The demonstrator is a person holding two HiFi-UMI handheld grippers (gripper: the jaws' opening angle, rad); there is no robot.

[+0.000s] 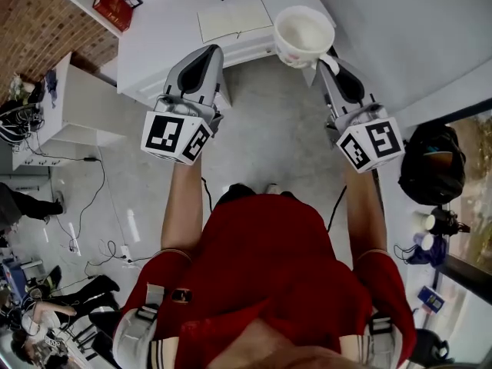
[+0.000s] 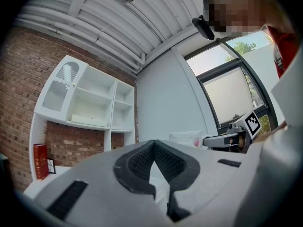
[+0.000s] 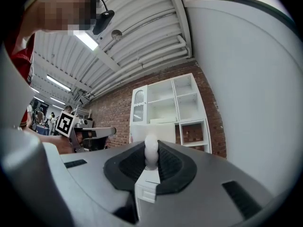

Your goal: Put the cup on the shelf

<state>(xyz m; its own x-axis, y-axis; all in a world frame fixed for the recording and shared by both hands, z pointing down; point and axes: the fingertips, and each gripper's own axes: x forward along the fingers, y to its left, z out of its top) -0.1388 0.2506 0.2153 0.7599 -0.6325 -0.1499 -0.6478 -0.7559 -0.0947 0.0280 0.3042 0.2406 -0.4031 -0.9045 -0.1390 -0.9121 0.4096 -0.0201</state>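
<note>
Up in front of the person, the right gripper [image 1: 323, 58] holds a white cup [image 1: 304, 33] over the edge of a white table [image 1: 165, 41]. The cup is round with a wide mouth. It is pale cream inside, and nothing shows in it. The rim looks thick and smooth. Seen from the left gripper view, the cup [image 2: 185, 139] has a small pink spot on its side.

The right gripper's jaws are pinched narrow on the cup's handle [image 3: 150, 150]. The handle is a white rounded loop that sticks up between the two black pads.

The left gripper [image 1: 209, 54] is off to the side, well apart from the cup. Its jaws are closed together at the tips with nothing between them.

A tall white shelf [image 3: 168, 105] stands far off against a brick wall. It has open boxes, and one box has a thin pale board lying in it. A red book [image 1: 114, 6] stands below the shelf.
</note>
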